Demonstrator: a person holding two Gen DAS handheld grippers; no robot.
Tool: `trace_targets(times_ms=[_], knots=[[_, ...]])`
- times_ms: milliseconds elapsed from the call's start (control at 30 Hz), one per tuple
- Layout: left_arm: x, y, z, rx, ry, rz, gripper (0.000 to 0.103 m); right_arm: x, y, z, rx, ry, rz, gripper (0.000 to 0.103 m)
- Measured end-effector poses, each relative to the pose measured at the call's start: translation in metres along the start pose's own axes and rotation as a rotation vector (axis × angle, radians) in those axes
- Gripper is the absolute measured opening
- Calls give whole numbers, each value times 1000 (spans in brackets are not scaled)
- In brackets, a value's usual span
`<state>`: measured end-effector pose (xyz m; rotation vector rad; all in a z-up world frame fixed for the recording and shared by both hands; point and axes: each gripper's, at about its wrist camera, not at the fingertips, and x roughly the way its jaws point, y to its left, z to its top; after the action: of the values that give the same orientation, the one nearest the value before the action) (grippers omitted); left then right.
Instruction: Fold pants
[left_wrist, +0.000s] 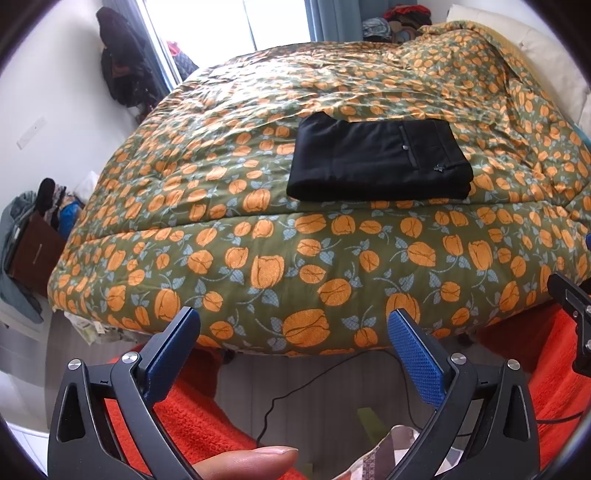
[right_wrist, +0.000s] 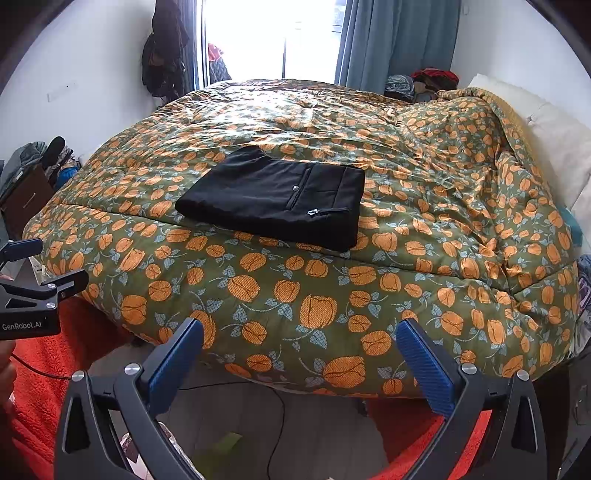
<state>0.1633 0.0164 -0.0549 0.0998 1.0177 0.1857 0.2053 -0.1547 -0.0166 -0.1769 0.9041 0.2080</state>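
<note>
Black pants (left_wrist: 376, 158) lie folded into a flat rectangle on the floral bedspread (left_wrist: 258, 236), back pocket and button facing up. They also show in the right wrist view (right_wrist: 277, 195). My left gripper (left_wrist: 293, 321) is open and empty, held off the near edge of the bed, well short of the pants. My right gripper (right_wrist: 299, 332) is open and empty too, also off the bed's near edge. The right gripper shows at the right edge of the left wrist view (left_wrist: 572, 314), and the left gripper at the left edge of the right wrist view (right_wrist: 33, 291).
An orange fuzzy rug (left_wrist: 184, 413) and a black cable (left_wrist: 295, 391) lie on the floor below the bed. A white pillow (right_wrist: 546, 140) sits at the right. Clothes pile at the left (left_wrist: 33, 221) and by the curtain (right_wrist: 424, 83).
</note>
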Motion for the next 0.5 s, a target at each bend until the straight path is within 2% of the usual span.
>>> trace_targets(times_ms=[500], knots=[[-1, -5, -1, 13, -2, -6, 102, -4, 1, -3, -9, -6, -6, 103]])
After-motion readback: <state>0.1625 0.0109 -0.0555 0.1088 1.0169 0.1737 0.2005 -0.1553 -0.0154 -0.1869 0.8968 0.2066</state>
